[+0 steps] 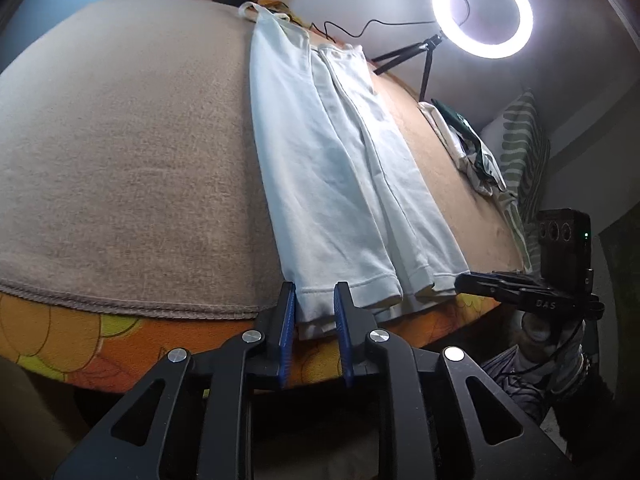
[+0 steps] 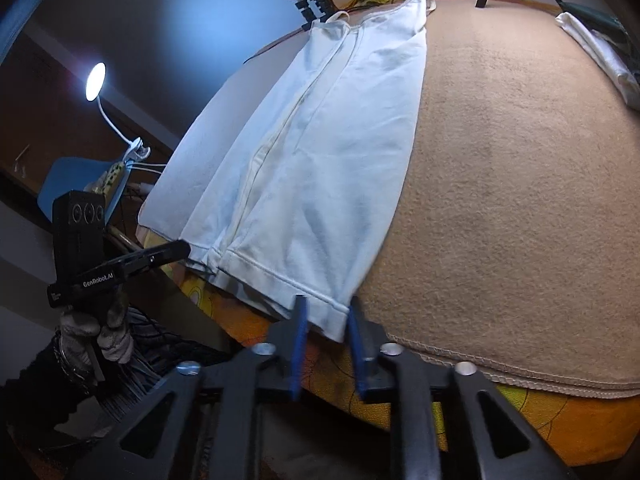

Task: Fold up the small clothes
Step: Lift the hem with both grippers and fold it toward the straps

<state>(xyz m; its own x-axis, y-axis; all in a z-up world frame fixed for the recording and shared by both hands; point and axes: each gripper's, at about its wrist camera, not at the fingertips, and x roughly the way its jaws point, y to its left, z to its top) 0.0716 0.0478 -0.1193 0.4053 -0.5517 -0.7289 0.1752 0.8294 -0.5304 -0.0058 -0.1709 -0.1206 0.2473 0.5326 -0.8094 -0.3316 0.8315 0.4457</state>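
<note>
A white sleeveless top [image 1: 332, 160] lies lengthwise on the beige blanket [image 1: 120, 160], folded in along both sides, straps at the far end. Its hem hangs just over the near edge. My left gripper [image 1: 315, 292] is open, its blue-padded fingers either side of the hem's left corner. My right gripper [image 2: 325, 308] is open, its fingers either side of the hem's right corner; the top also shows in the right wrist view [image 2: 312, 152]. Each gripper appears in the other's view: the right one [image 1: 464, 282] at the hem's right, the left one [image 2: 182, 249] at the hem's left.
The blanket covers an orange flowered mattress [image 1: 80, 340]. A pile of folded clothes [image 1: 468, 144] lies at the far right by a striped pillow [image 1: 524, 148]. A ring light on a tripod [image 1: 482, 10] stands at the back. A desk lamp [image 2: 96, 80] is off the left side.
</note>
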